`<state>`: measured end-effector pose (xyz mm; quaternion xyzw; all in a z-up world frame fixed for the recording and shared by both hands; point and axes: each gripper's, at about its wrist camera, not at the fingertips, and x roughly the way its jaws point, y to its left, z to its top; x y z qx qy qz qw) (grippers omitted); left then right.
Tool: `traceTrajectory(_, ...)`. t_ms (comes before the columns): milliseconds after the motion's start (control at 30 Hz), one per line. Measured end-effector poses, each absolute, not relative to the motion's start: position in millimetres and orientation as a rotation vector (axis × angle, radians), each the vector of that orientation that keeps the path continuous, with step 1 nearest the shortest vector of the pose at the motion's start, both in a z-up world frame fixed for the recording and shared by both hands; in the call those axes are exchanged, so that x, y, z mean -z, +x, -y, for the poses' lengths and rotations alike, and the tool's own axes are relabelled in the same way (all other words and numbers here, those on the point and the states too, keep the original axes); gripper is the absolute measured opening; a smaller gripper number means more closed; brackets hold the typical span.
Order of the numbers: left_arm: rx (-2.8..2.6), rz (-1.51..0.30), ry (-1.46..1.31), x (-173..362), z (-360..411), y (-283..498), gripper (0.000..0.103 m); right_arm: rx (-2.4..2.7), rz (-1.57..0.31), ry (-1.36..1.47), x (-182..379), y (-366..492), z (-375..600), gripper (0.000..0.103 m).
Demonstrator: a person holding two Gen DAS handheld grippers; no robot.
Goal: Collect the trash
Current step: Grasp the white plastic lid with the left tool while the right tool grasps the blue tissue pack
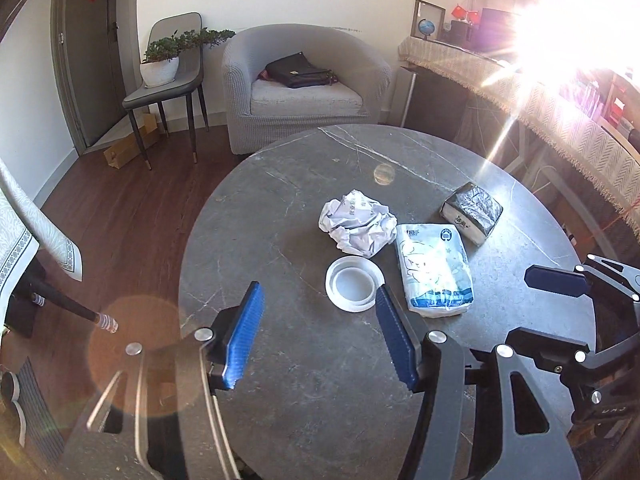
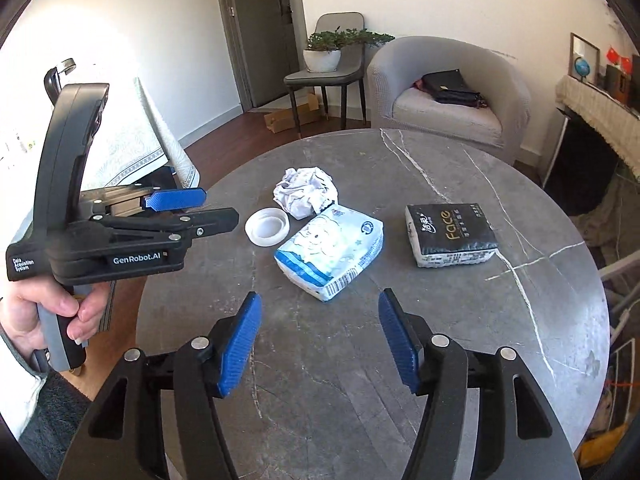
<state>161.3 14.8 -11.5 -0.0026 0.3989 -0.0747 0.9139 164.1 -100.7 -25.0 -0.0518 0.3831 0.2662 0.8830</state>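
On the round table (image 2: 440, 340), taking the right wrist view as the clock face, the plastic lid (image 2: 267, 226) sits at centre. The crumpled paper (image 2: 305, 191) lies at one o'clock, touching the blue tissue pack (image 2: 330, 252) at four; the black tissue pack (image 2: 450, 234) lies well apart at three.

Both cameras ride on the handheld grippers and look forward and steeply down over the near edge of the round table (image 1: 304, 400), close above its top. The left wrist view faces the table's middle and the armchair (image 1: 304, 80) beyond its far edge, with the right gripper (image 1: 556, 280) poking in at the right edge. The right wrist view stands just beside it, catching the left gripper (image 2: 176, 200) and the hand (image 2: 60, 312) holding it. Both share the tabletop, armchair and door.
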Motion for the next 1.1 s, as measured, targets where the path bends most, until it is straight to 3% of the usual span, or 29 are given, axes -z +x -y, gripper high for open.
traceTrajectory(400,0.142,-0.882,0.036,35.6,6.0,185.0,0.06,-0.525,-0.817,-0.043,30.1,174.4,124.8,0.067)
traceTrajectory(600,0.154,-0.883,0.026,36.9,10.9,189.2,0.043,-0.496,-0.821,-0.028,32.4,179.0,134.5,0.068)
traceTrajectory(1100,0.141,-0.848,-0.075,20.4,-6.4,179.7,0.042,-0.515,-0.862,-0.033,43.3,187.9,102.1,0.076)
